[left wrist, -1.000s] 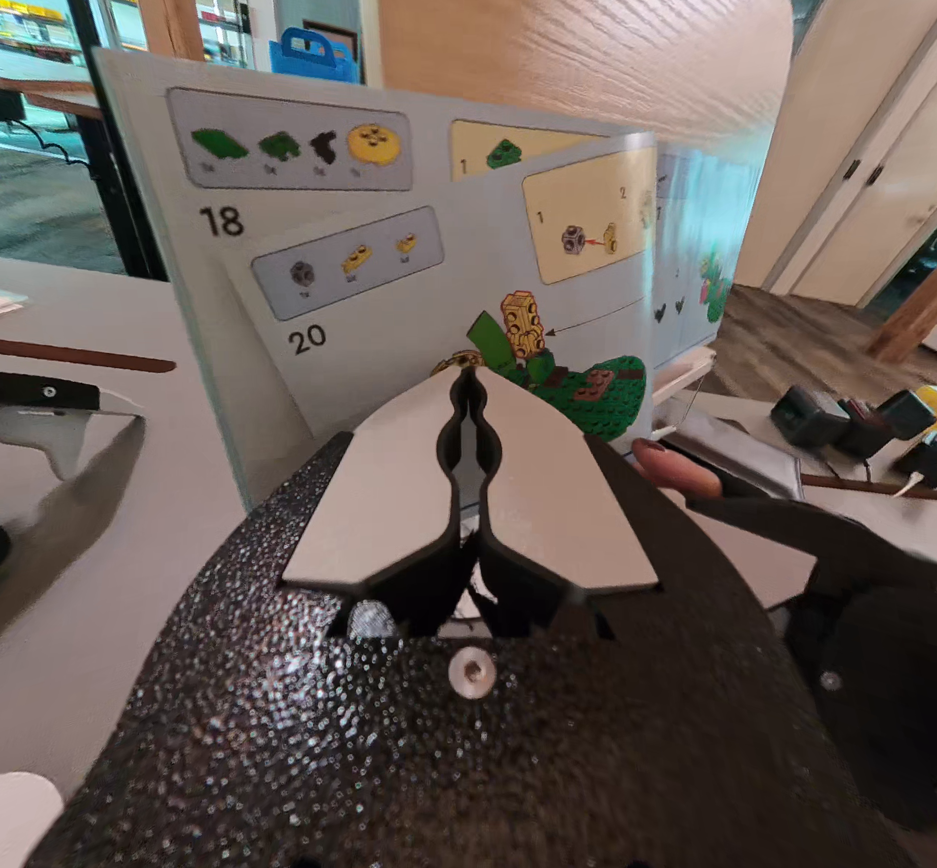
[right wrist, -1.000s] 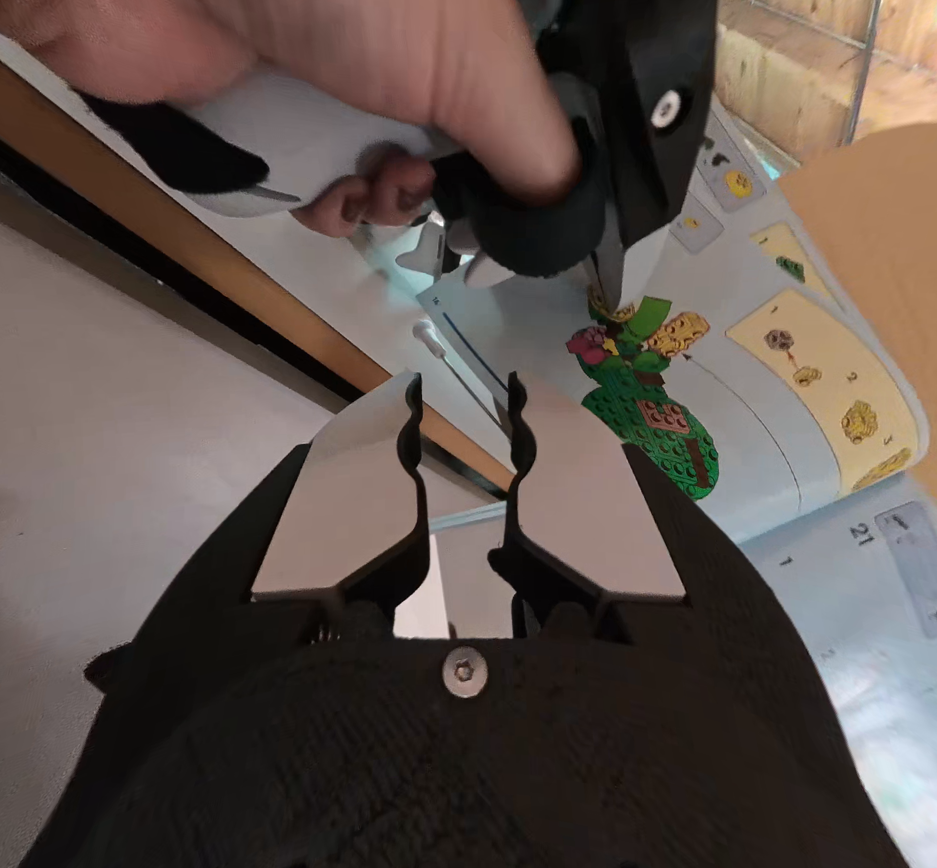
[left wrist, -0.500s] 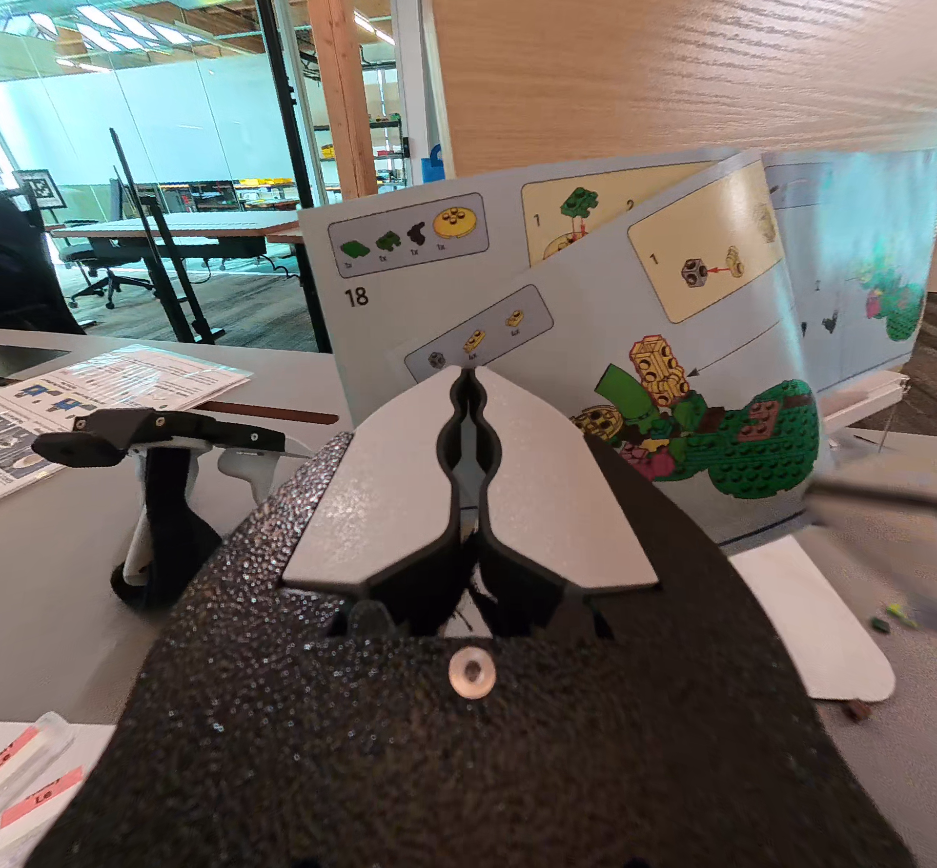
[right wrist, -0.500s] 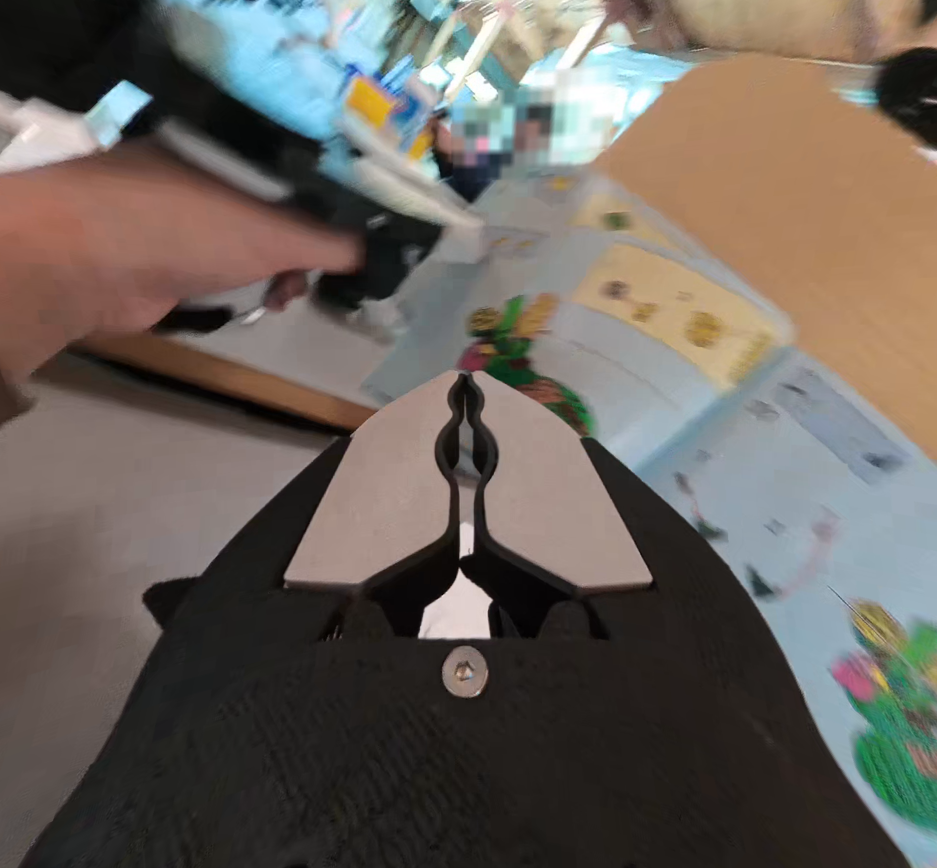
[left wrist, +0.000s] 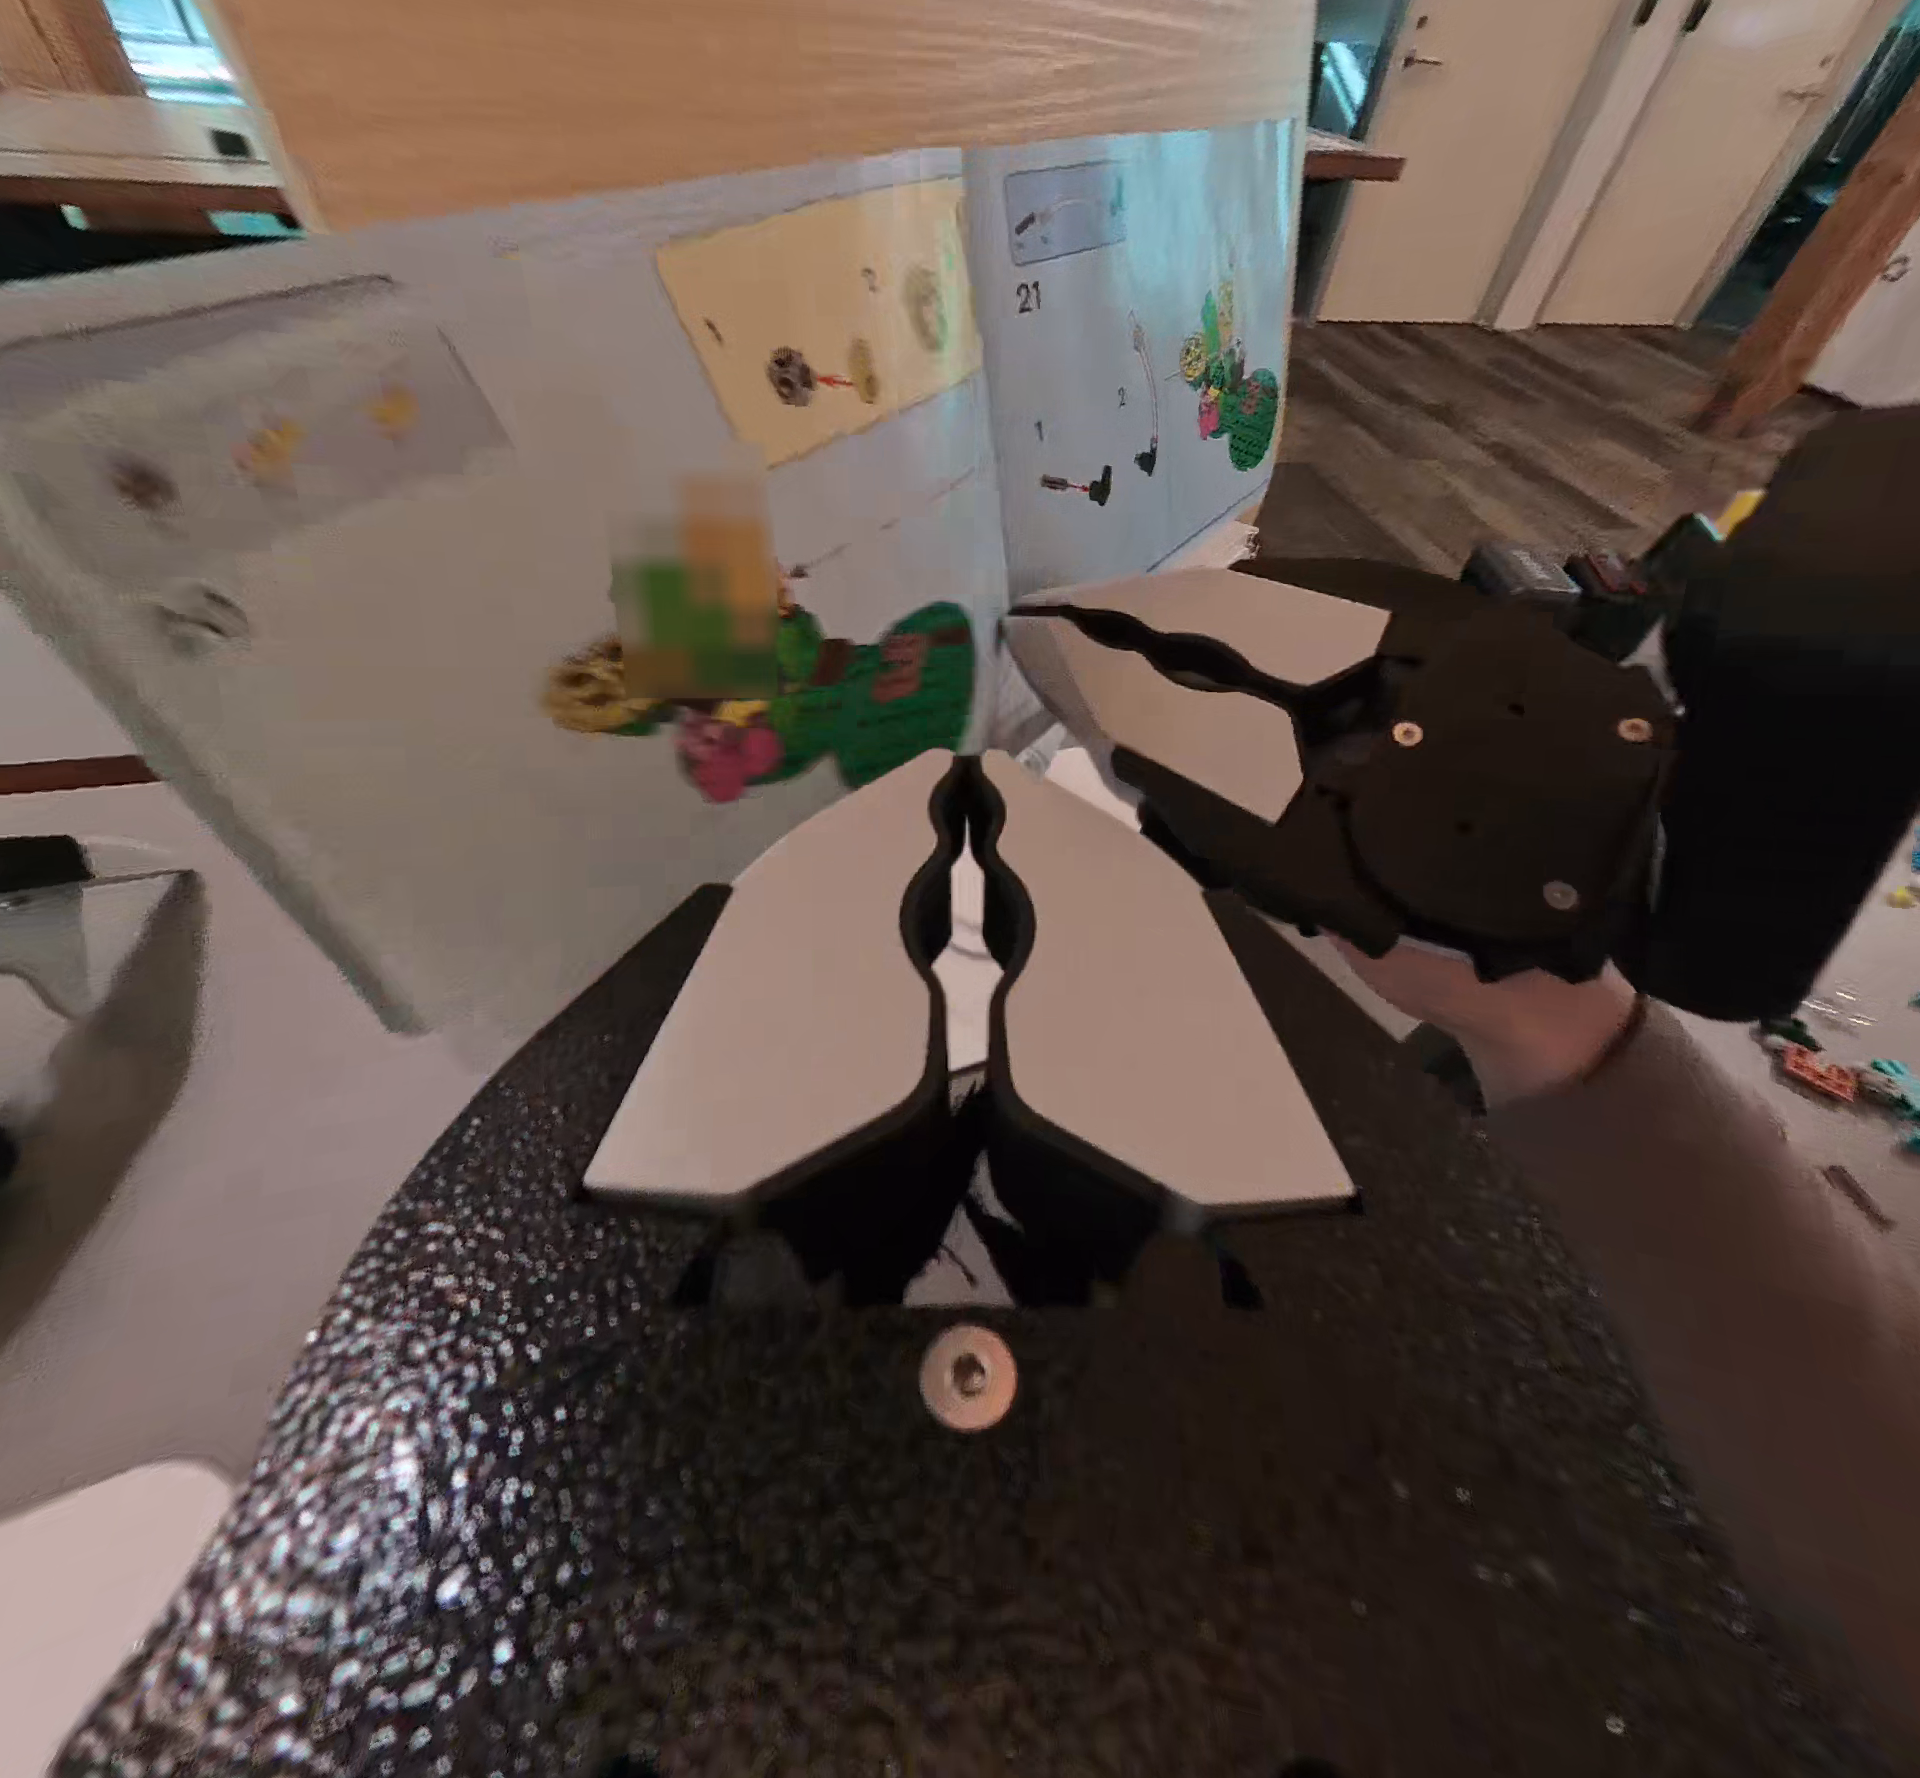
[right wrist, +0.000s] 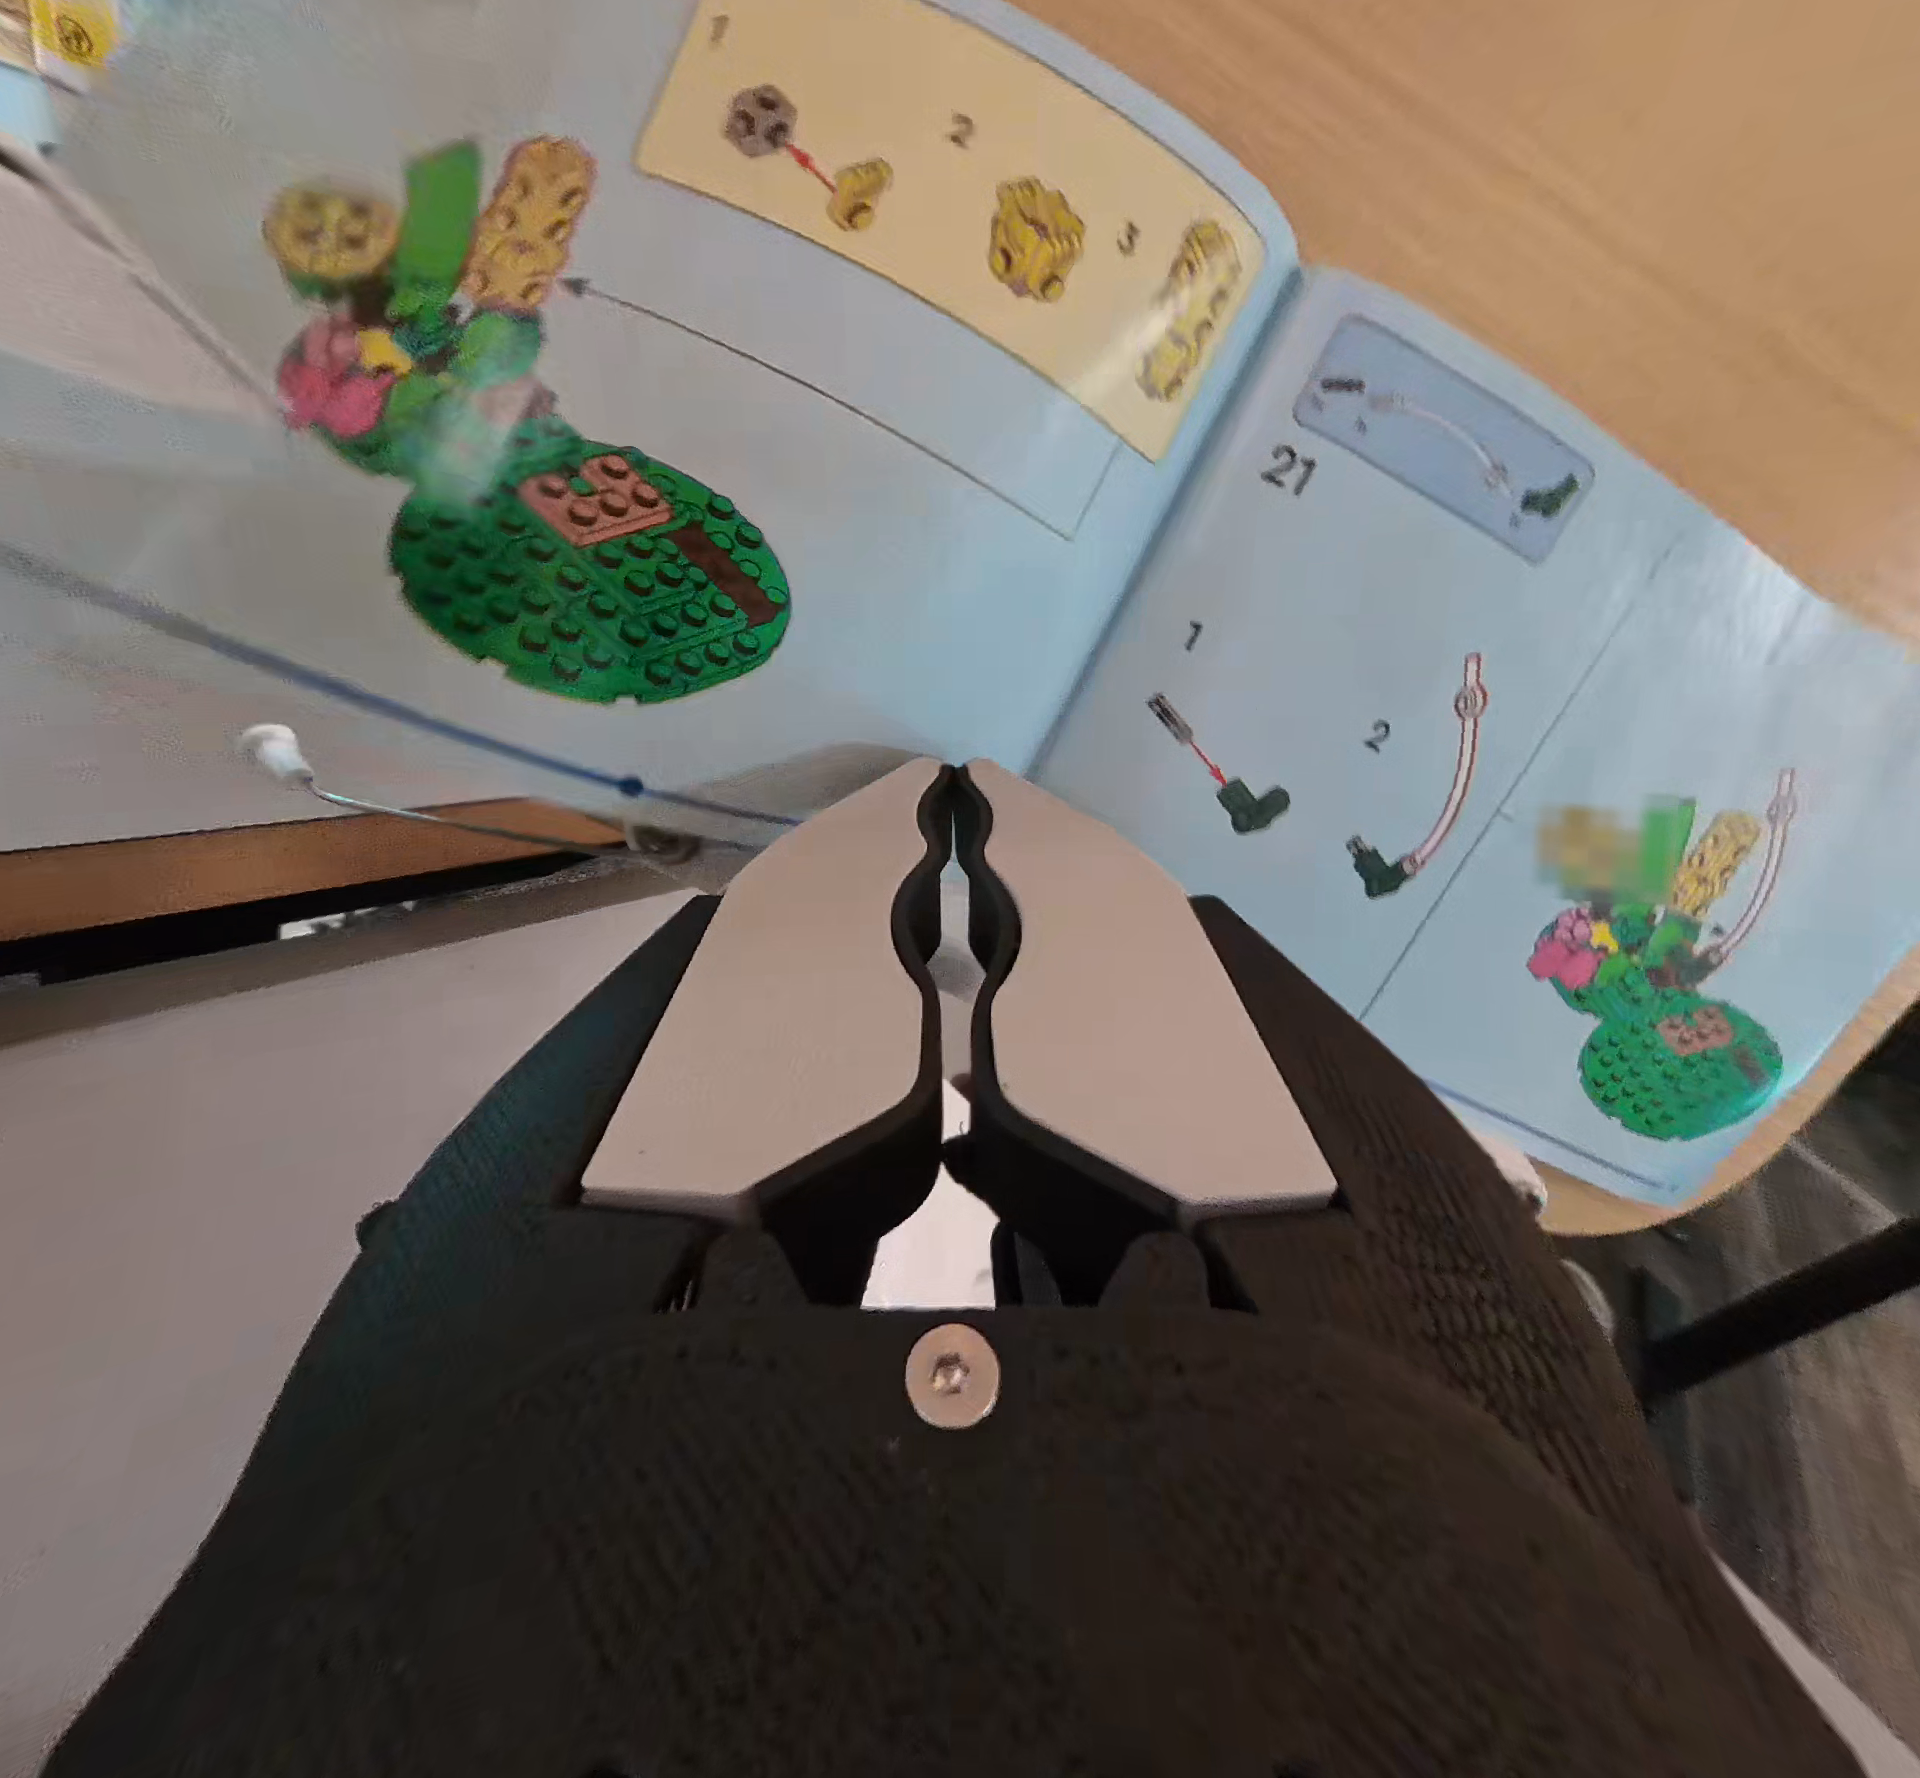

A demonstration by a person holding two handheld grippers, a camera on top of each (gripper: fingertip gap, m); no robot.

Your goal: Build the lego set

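Observation:
The lego instruction booklet (left wrist: pixel 873 440) stands open against a wooden board (left wrist: pixel 727 14) and also fills the right wrist view (right wrist: pixel 935 502). My left gripper (left wrist: pixel 961 774) is shut, its tips at the lower edge of the left page just left of the spine. I cannot tell whether it pinches the paper. My right gripper (right wrist: pixel 951 772) is shut and empty, pointing at the bottom of the spine. It shows in the left wrist view (left wrist: pixel 1023 622), held by a hand (left wrist: pixel 1496 1011), with its tip touching the booklet's spine.
Loose lego pieces (left wrist: pixel 1849 1074) lie on the table at the far right. A thin wire with a white tip (right wrist: pixel 275 746) sticks out under the booklet. The table's brown edge strip (right wrist: pixel 260 855) runs behind it. Black devices (left wrist: pixel 1517 575) sit beyond the right gripper. The gap from one gripper's tips to the other's is roughly 10 cm.
The right gripper has shut and come in to the bottom of the spine. The curled page in front of my left gripper has swung flatter to the left, still blurred with motion.

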